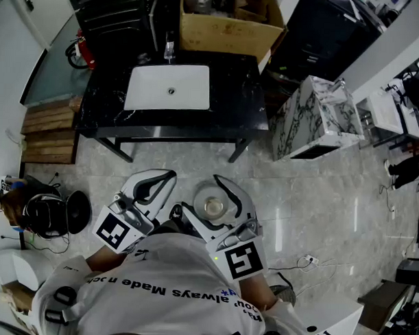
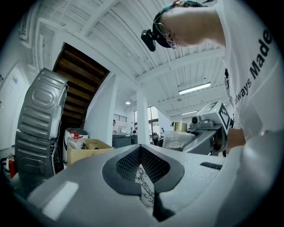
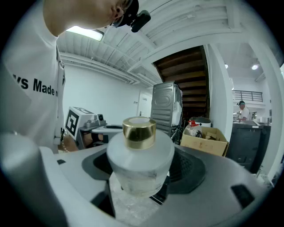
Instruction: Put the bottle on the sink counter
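Observation:
The bottle (image 3: 140, 155) is squat frosted glass with a gold cap. My right gripper (image 3: 140, 170) is shut on it, with a jaw on each side of its body. In the head view the bottle (image 1: 213, 207) shows from above between the right gripper's (image 1: 215, 196) jaws, close to the person's chest. My left gripper (image 1: 154, 185) is beside it, shut with nothing between its jaws. In the left gripper view its (image 2: 141, 166) tips meet, and the bottle (image 2: 176, 138) shows to the right. The black sink counter (image 1: 232, 95) with a white basin (image 1: 168, 86) stands ahead across the floor.
A faucet (image 1: 169, 51) sits behind the basin. Past the counter is a cardboard box (image 1: 228, 23). A marble-patterned cabinet (image 1: 314, 119) stands right of the counter, wooden pallets (image 1: 49, 130) to its left. Black round gear (image 1: 57, 213) lies on the floor at the left.

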